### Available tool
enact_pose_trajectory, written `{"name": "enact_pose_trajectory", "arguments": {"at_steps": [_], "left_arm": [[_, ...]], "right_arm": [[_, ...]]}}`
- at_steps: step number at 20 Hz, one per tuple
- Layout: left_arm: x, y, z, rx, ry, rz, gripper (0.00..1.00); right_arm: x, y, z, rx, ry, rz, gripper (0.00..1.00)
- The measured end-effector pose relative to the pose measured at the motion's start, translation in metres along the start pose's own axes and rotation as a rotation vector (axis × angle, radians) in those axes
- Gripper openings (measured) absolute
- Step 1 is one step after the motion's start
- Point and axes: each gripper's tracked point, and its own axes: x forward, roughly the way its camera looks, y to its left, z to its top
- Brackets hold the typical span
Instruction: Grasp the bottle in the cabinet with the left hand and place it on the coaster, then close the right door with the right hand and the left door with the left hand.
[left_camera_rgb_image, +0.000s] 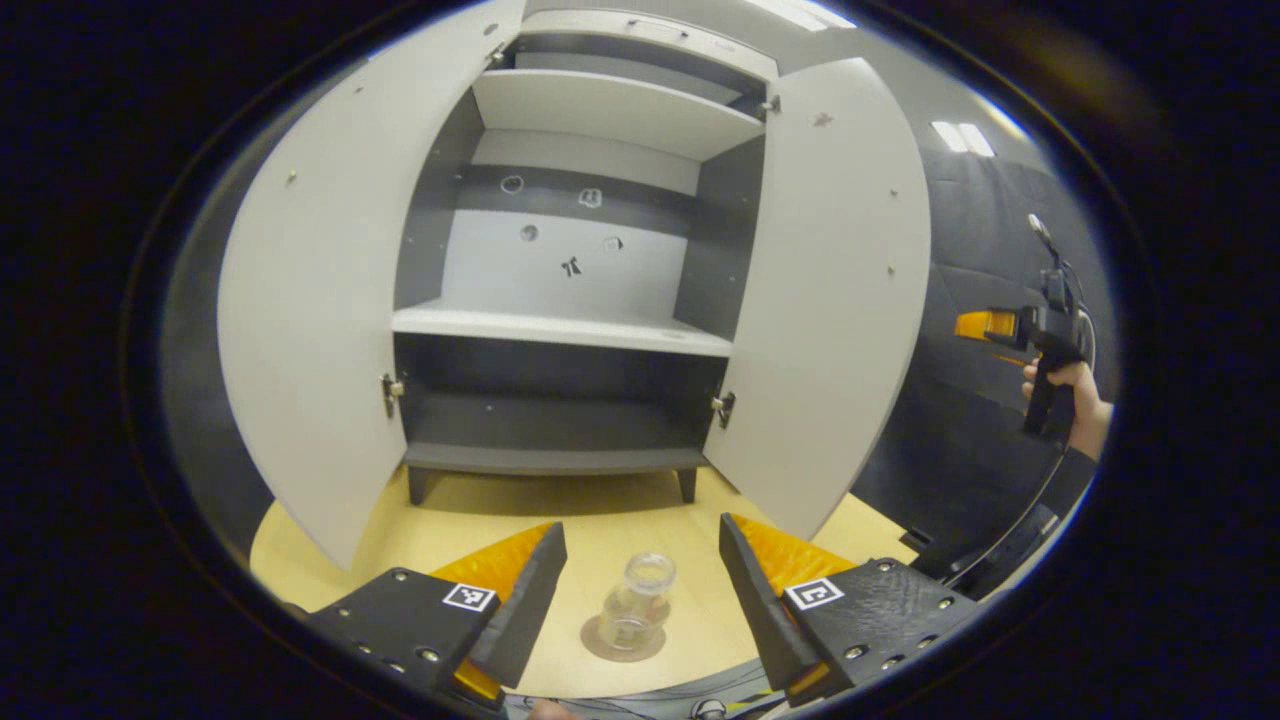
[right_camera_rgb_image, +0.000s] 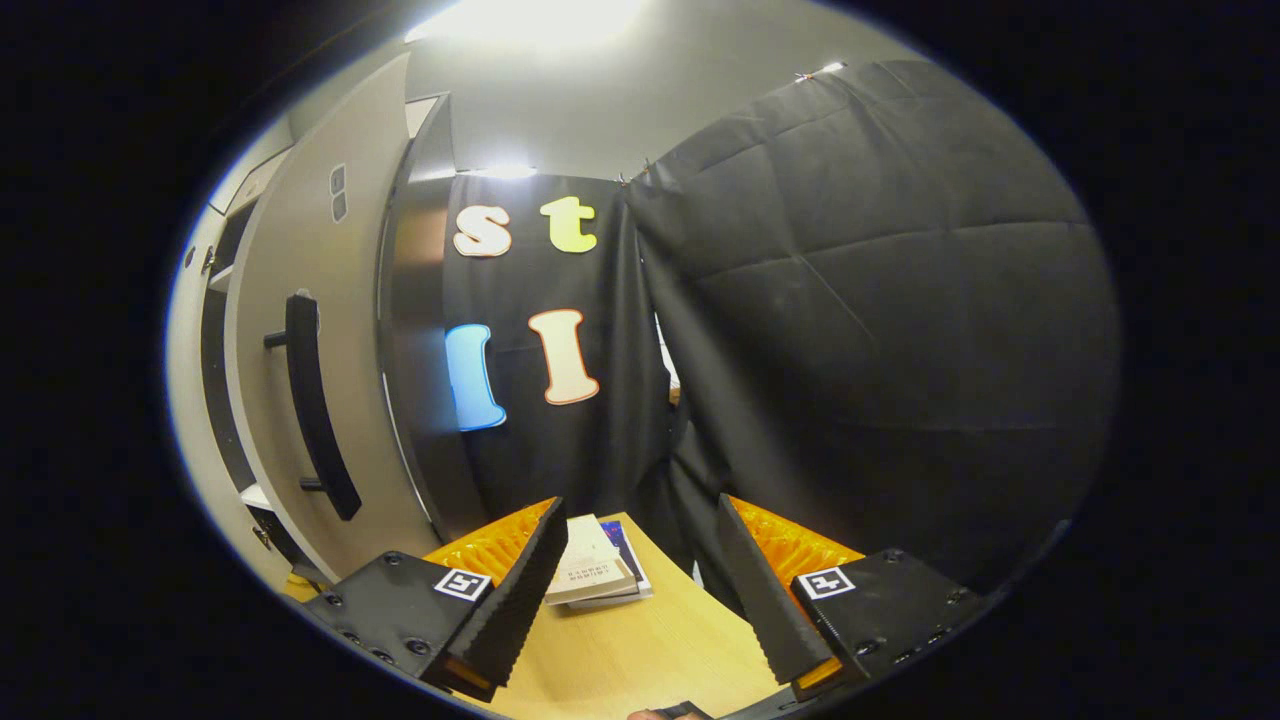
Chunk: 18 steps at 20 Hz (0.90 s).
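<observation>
A clear glass bottle (left_camera_rgb_image: 637, 605) stands upright on a round brown coaster (left_camera_rgb_image: 600, 645) on the wooden table. My left gripper (left_camera_rgb_image: 640, 590) is open, its fingers apart on either side of the bottle without touching it. Behind stands the cabinet (left_camera_rgb_image: 560, 330) with its left door (left_camera_rgb_image: 310, 330) and right door (left_camera_rgb_image: 830, 300) both swung open. In the left gripper view my right gripper (left_camera_rgb_image: 985, 325) is held by a hand at the far right, beyond the right door. In the right gripper view my right gripper (right_camera_rgb_image: 640, 580) is open and holds nothing, with the right door (right_camera_rgb_image: 300, 400) and its dark handle (right_camera_rgb_image: 315, 410) at the left.
The cabinet's shelves (left_camera_rgb_image: 560, 328) are bare. A few books (right_camera_rgb_image: 590, 575) lie on the wooden table (right_camera_rgb_image: 640, 650) beside the cabinet. Black cloth walls (right_camera_rgb_image: 860, 330) stand close behind and to the right.
</observation>
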Motion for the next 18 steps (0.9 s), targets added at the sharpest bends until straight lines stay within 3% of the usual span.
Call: {"name": "enact_pose_trajectory", "arguments": {"at_steps": [5,11,12,13,18], "left_arm": [[-0.037,0.018,0.068,0.003,-0.087,0.109,0.89],[-0.074,0.035,0.128,0.051,-0.133,0.29,0.89],[-0.079,0.037,0.138,0.048,-0.145,0.311,0.89],[-0.079,0.039,0.148,0.037,-0.156,0.328,0.89],[-0.079,0.067,0.175,-0.028,-0.209,0.368,0.88]], "right_arm": [[0.031,0.011,0.01,0.01,0.008,0.118,0.95],[0.04,0.045,0.034,-0.029,0.015,0.329,0.92],[0.037,0.052,0.037,-0.024,0.021,0.359,0.95],[0.035,0.058,0.041,-0.013,0.029,0.387,0.92],[0.019,0.096,0.065,0.073,0.044,0.525,0.95]]}}
